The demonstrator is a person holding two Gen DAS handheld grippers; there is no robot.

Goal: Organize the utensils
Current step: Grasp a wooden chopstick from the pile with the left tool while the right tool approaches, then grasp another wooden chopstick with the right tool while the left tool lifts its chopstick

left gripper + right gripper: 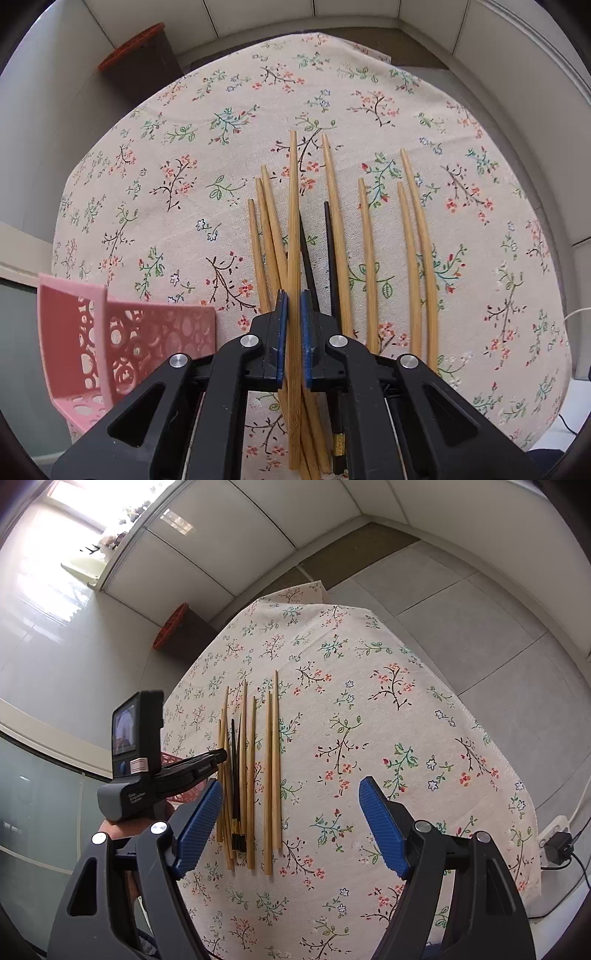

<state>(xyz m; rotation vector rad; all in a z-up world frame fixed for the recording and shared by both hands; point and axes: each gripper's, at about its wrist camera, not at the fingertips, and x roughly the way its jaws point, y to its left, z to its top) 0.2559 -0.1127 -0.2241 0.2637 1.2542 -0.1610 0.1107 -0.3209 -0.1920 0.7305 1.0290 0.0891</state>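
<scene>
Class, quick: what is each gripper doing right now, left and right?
Left gripper: closed on one bamboo chopstick.
Right gripper: open, holding nothing, above the floral tablecloth.

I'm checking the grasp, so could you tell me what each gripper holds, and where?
The left gripper is shut on one bamboo chopstick, near its thicker end. The right gripper is open and holds nothing.

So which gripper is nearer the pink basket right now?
Left. The left gripper, shut on a bamboo chopstick, sits just beside the pink basket; the right gripper hangs open farther off.
</scene>
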